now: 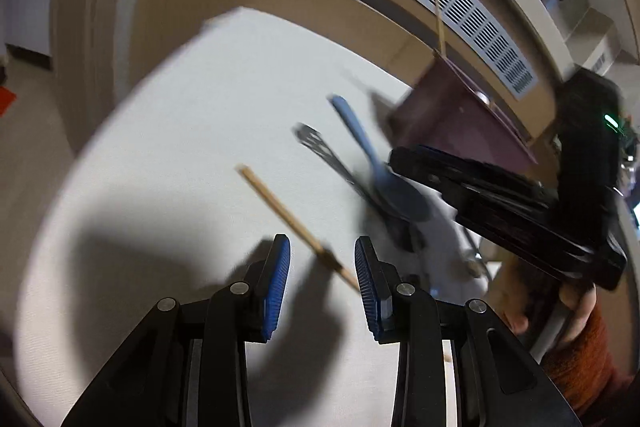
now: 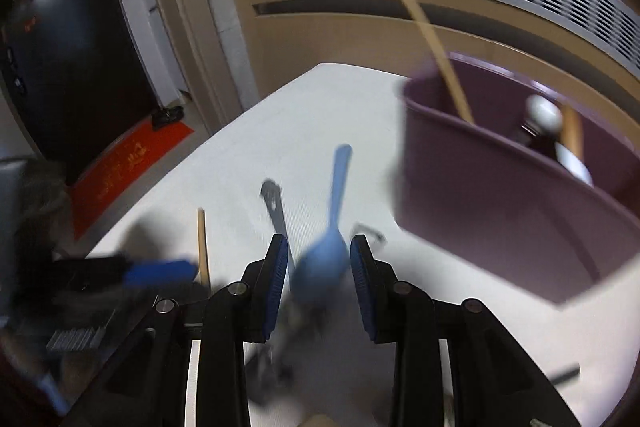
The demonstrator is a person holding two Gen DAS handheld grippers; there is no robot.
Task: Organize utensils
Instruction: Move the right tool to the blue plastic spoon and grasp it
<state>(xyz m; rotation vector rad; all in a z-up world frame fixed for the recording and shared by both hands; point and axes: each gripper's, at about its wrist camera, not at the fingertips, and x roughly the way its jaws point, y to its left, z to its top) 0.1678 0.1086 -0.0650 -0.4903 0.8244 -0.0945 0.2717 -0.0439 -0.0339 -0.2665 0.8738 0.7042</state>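
- Left gripper [image 1: 322,277]: fingers [image 1: 278,283] apart, gripping nothing. A chopstick [image 1: 280,211] lies on the desk [image 1: 168,155] and runs into the gap; its near end is hidden behind the right pad.
- Right gripper [image 2: 319,279]: fingers [image 2: 276,285] released, nothing clamped. Blue spoon [image 2: 326,239] bowl sits in the gap on the desk; contact with the pads unclear due to blur.
- Grey slotted utensil [image 2: 276,207] lies just left of the spoon, lower part hidden by the spoon and fingers.
- Dark tangle under the spoon bowl, too smeared to identify.
- Purple bin [image 2: 500,195] on the desk at right, cut off by the frame edge; holds a second chopstick [image 2: 436,55], other contents blurred.
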